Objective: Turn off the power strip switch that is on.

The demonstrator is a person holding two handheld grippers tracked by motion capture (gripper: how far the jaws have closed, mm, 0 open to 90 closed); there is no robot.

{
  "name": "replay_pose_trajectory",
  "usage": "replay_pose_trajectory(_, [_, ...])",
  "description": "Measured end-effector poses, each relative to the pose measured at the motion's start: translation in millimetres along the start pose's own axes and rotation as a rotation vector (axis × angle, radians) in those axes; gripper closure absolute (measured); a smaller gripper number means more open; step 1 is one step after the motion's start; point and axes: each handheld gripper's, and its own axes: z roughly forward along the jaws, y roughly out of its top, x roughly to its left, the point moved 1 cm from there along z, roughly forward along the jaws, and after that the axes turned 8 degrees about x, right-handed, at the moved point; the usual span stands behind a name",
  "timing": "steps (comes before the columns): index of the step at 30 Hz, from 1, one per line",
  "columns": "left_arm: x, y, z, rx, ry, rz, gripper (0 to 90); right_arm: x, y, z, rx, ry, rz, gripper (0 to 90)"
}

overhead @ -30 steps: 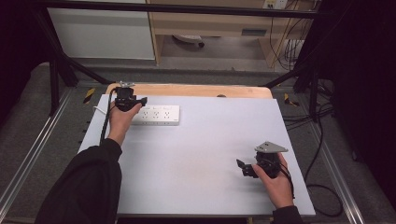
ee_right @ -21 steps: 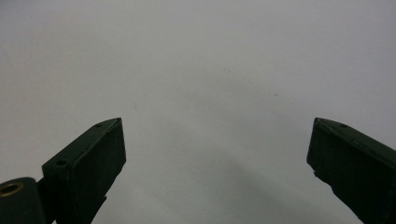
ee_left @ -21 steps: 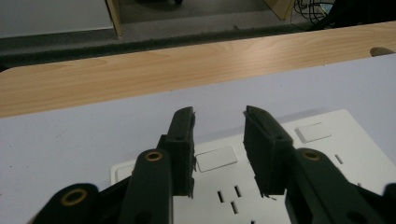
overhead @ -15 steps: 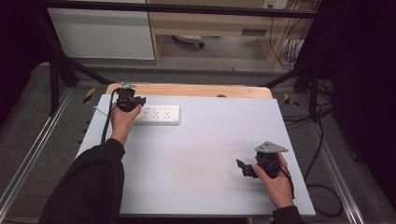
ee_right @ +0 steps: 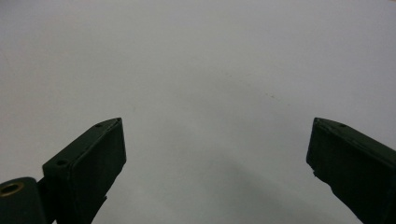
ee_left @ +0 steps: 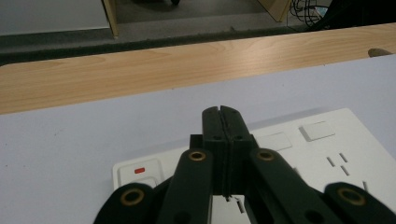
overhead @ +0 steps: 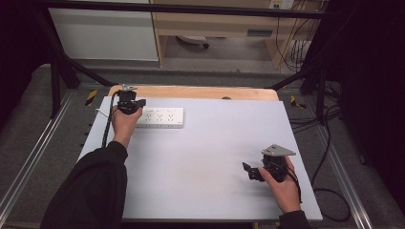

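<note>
Two grippers are at work over the pale tabletop (overhead: 200, 157), and they stand very differently. The left gripper (overhead: 131, 102) hangs above the near-left end of the white power strip (overhead: 160, 117), which lies flat along the far edge of the tabletop, just in front of the bare wooden strip. Its jaws have just been closing, and in the left gripper view they now meet face to face with nothing between them (ee_left: 221, 122); a second ago they stood visibly apart in the high view. Right beneath those closed tips sits the rocker switch with its red mark (ee_left: 139, 172), at the end of the power strip (ee_left: 322, 149).

To my eye that closing makes a single blunt tip of the two jaws, the sort of thing you would use to press a switch rather than to pick something up. So I judge the strip is not being grasped; the press on the switch looks like the step in hand, and whether the tip touches the strip I cannot tell from here.

The right gripper (overhead: 249, 170) rests low near the right front of the tabletop, well apart from the strip, its jaws spread wide over bare surface (ee_right: 215, 140) and holding nothing. It seems to be waiting its turn.
</note>
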Motion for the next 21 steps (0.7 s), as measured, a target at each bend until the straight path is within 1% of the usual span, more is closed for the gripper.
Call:
replay_pose_trajectory(4, [-0.3, -1.0, 2.2, 0.009, -0.004, 0.005, 89.9, -0.1, -0.1, 0.7, 0.004, 0.002, -0.003, 5.3])
replay_pose_trajectory(10, [-1.8, -4.5, 8.4, 0.03, -0.024, 0.004, 90.0, -0.1, -0.3, 0.5, 0.006, 0.001, -0.004, 5.3])
replay_pose_trajectory(13, [-3.1, -5.6, 10.8, 0.038, -0.027, 0.019, 90.0, 0.1, -0.4, 0.7, 0.005, -0.001, -0.002, 5.3])
replay_pose_trajectory(17, [-5.1, -6.9, 15.4, 0.046, -0.034, 0.024, 90.0, -0.9, -0.8, -0.3, 0.005, -0.001, -0.002, 5.3])
replay_pose_trajectory(21, [-6.0, -8.5, 20.4, 0.051, -0.038, 0.017, 90.0, -1.9, -1.3, -0.9, 0.004, -0.003, 0.005, 5.3])
